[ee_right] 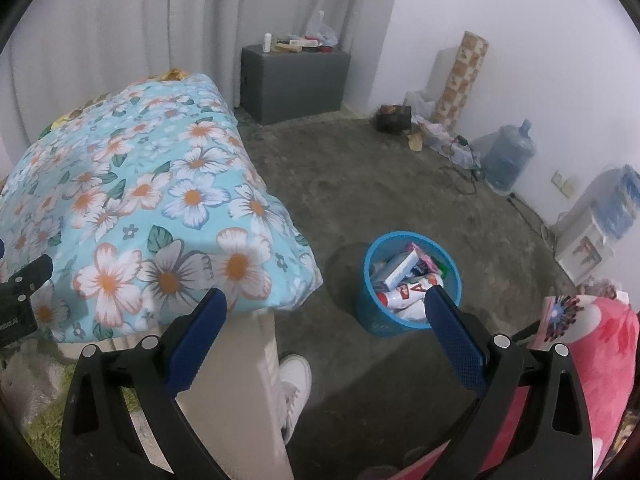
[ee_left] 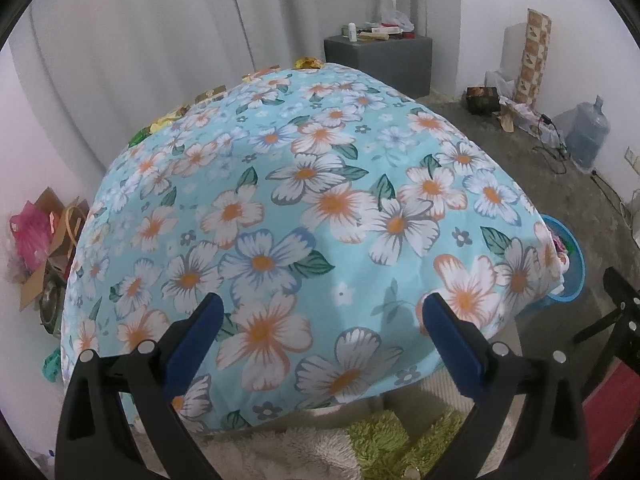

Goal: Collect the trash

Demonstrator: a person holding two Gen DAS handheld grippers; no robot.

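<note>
Left wrist view: the left tongs (ee_left: 322, 308) hang with jaws spread wide and nothing between them, above a counter (ee_left: 304, 208) draped in a light-blue floral cloth. Directly under the tongs lie a green shaggy mat (ee_left: 400, 436) and a pale fluffy one. Past the tongs, along the cloth's far edge, scraps of trash (ee_left: 306, 63) in yellow, green and brown poke up. Off to the left of the tongs, cardboard and a pink bag (ee_left: 30, 236) are heaped against the wall. To the right, the rim of a blue bin (ee_left: 574, 264) peeks from behind the cloth's corner. Farthest back stand a grey box (ee_left: 378, 62) cluttered with small items and a water jug (ee_left: 588, 130) by the wall.

Right wrist view: the right tongs (ee_right: 326, 308) are likewise spread wide and empty, held over a bare concrete floor (ee_right: 360, 184). Just beneath them show a person's pale trouser leg and white shoe (ee_right: 296, 380). Just beyond the right finger sits the blue bin (ee_right: 376, 320), filled with boxes and wrappers. The cloth-covered counter (ee_right: 132, 200) lies ahead to the left, a pink floral blanket (ee_right: 600, 360) to the right. Curtains (ee_right: 160, 20) close the background.
</note>
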